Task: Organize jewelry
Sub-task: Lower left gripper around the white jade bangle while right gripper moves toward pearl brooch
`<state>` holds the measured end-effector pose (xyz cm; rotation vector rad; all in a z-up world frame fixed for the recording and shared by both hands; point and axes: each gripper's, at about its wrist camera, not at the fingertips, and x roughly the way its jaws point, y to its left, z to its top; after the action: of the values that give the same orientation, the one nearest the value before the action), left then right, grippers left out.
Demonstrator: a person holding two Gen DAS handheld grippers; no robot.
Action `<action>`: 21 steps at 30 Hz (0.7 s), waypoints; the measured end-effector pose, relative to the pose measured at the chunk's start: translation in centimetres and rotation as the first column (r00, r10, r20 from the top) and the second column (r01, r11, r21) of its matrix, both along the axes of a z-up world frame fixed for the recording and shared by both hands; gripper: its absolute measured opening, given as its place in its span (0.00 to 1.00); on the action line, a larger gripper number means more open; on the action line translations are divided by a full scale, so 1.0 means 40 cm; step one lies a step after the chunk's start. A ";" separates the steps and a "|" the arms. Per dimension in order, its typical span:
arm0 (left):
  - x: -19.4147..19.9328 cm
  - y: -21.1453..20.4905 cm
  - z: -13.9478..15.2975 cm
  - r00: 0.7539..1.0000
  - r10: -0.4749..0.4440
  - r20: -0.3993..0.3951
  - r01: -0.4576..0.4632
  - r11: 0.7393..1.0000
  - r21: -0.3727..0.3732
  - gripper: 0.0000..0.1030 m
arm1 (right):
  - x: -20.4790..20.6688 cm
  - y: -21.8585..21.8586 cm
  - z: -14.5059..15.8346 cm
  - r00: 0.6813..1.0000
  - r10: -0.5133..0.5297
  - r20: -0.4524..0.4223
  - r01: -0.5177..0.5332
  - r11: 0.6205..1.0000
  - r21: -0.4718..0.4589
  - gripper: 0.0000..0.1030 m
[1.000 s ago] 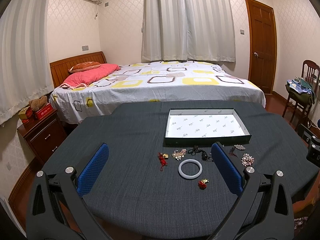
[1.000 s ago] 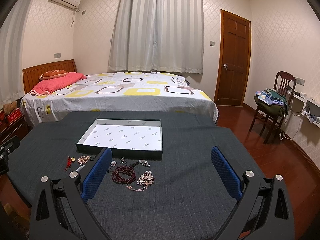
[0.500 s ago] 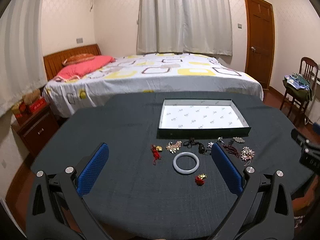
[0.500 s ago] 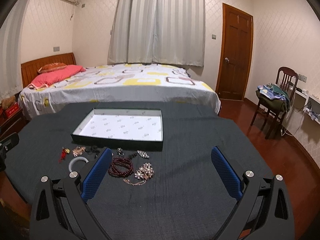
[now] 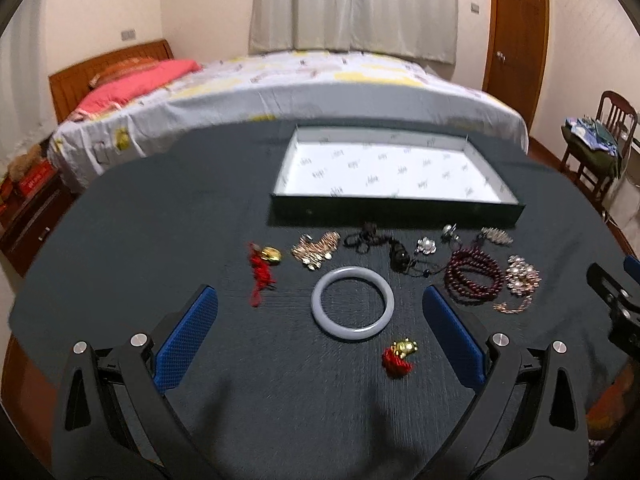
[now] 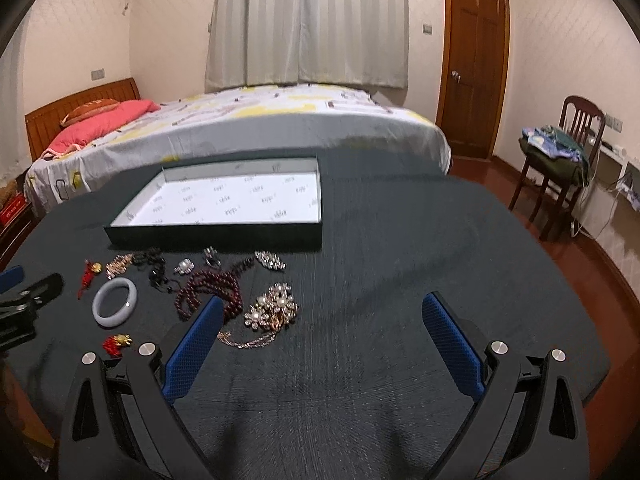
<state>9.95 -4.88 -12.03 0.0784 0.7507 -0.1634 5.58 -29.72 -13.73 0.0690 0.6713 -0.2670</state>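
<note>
A: In the left wrist view, the left gripper (image 5: 320, 312) had come lower and nearer than a second earlier. Its jaws stood wide apart and held nothing, with the pale bangle (image 5: 352, 303) lying between them on the table (image 5: 160, 240).

B: And the rest of the jewelry?

A: All on the cloth. The red knot charm (image 5: 262, 270) lay left of the bangle, the small red-and-gold charm (image 5: 399, 356) just near of it, the dark red bead string (image 5: 474, 276) to the right. The box (image 5: 394, 216) beyond them was empty.

B: The right wrist view?

A: The right gripper (image 6: 322, 320) had dipped toward the table too, jaws spread and empty. The pearl brooch (image 6: 274, 307) lay just right of its left pad, the beads partly behind that pad, the bangle further left.

B: So nothing was sorted yet.

A: No. The approach suggested the left gripper was lining up on the bangle first.
</note>
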 end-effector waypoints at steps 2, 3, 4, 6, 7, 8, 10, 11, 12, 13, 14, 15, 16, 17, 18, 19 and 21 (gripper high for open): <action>0.043 -0.015 -0.031 0.999 -0.007 -0.034 0.006 1.000 -0.003 0.97 | 0.011 0.000 -0.013 1.000 0.002 -0.015 -0.002 1.000 0.004 0.93; 0.062 -0.024 -0.045 0.999 -0.011 -0.045 0.011 1.000 0.004 0.97 | 0.016 -0.002 -0.021 1.000 0.003 -0.026 -0.003 1.000 0.009 0.93; 0.073 -0.032 -0.054 0.999 -0.015 -0.051 0.015 1.000 0.009 0.97 | 0.019 -0.004 -0.026 1.000 0.003 -0.031 -0.003 1.000 0.011 0.93; 0.096 -0.046 -0.074 0.998 -0.021 -0.064 0.022 1.000 0.017 0.97 | 0.027 -0.010 -0.037 0.999 0.002 -0.045 -0.001 1.000 0.020 0.93; 0.107 -0.054 -0.086 0.997 -0.024 -0.075 0.026 0.999 0.025 0.97 | 0.029 -0.013 -0.041 0.999 0.001 -0.050 0.000 1.000 0.025 0.93; 0.114 -0.059 -0.095 0.996 -0.025 -0.083 0.028 0.999 0.029 0.97 | 0.032 -0.015 -0.043 0.999 -0.001 -0.054 0.002 1.000 0.030 0.93; 0.130 -0.067 -0.118 0.994 -0.028 -0.108 0.034 0.998 0.046 0.97 | 0.035 -0.019 -0.047 0.998 -0.003 -0.057 0.005 0.999 0.039 0.93; 0.136 -0.069 -0.128 0.992 -0.029 -0.121 0.035 0.998 0.052 0.97 | 0.037 -0.021 -0.048 0.998 -0.003 -0.060 0.006 0.999 0.044 0.93; 0.144 -0.069 -0.140 0.989 -0.028 -0.143 0.037 0.998 0.055 0.97 | 0.039 -0.022 -0.050 0.998 -0.003 -0.062 0.005 0.999 0.047 0.93; 0.149 -0.070 -0.147 0.988 -0.028 -0.153 0.037 0.998 0.056 0.97 | 0.040 -0.022 -0.051 0.998 -0.002 -0.064 0.005 0.999 0.049 0.93; 0.153 -0.068 -0.154 0.986 -0.028 -0.164 0.038 0.998 0.056 0.97 | 0.042 -0.023 -0.053 0.998 -0.001 -0.065 0.005 0.999 0.050 0.93; 0.158 -0.066 -0.162 0.984 -0.027 -0.174 0.037 0.998 0.058 0.97 | 0.042 -0.023 -0.054 0.998 0.000 -0.067 0.004 0.999 0.052 0.93; 0.161 -0.066 -0.167 0.982 -0.026 -0.187 0.038 0.998 0.057 0.97 | 0.044 -0.024 -0.055 0.998 0.001 -0.069 0.003 0.999 0.053 0.93; 0.164 -0.064 -0.169 0.980 -0.028 -0.196 0.039 0.998 0.049 0.97 | 0.046 -0.024 -0.058 0.997 0.002 -0.072 0.002 0.998 0.055 0.93; 0.166 -0.059 -0.169 0.979 -0.029 -0.204 0.037 0.999 0.037 0.97 | 0.046 -0.024 -0.060 0.997 0.002 -0.073 0.002 0.998 0.056 0.93; 0.170 -0.053 -0.169 0.977 -0.030 -0.211 0.036 0.999 0.025 0.97 | 0.048 -0.024 -0.063 0.997 0.003 -0.077 0.001 0.998 0.058 0.93; 0.173 -0.046 -0.167 0.978 -0.035 -0.208 0.041 0.999 0.023 0.96 | 0.055 -0.022 -0.067 0.997 0.005 -0.081 0.000 0.998 0.060 0.93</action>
<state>16.86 -6.72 -18.73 0.1029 0.9602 -0.2002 7.78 -30.62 -16.41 0.1151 0.7601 -0.2480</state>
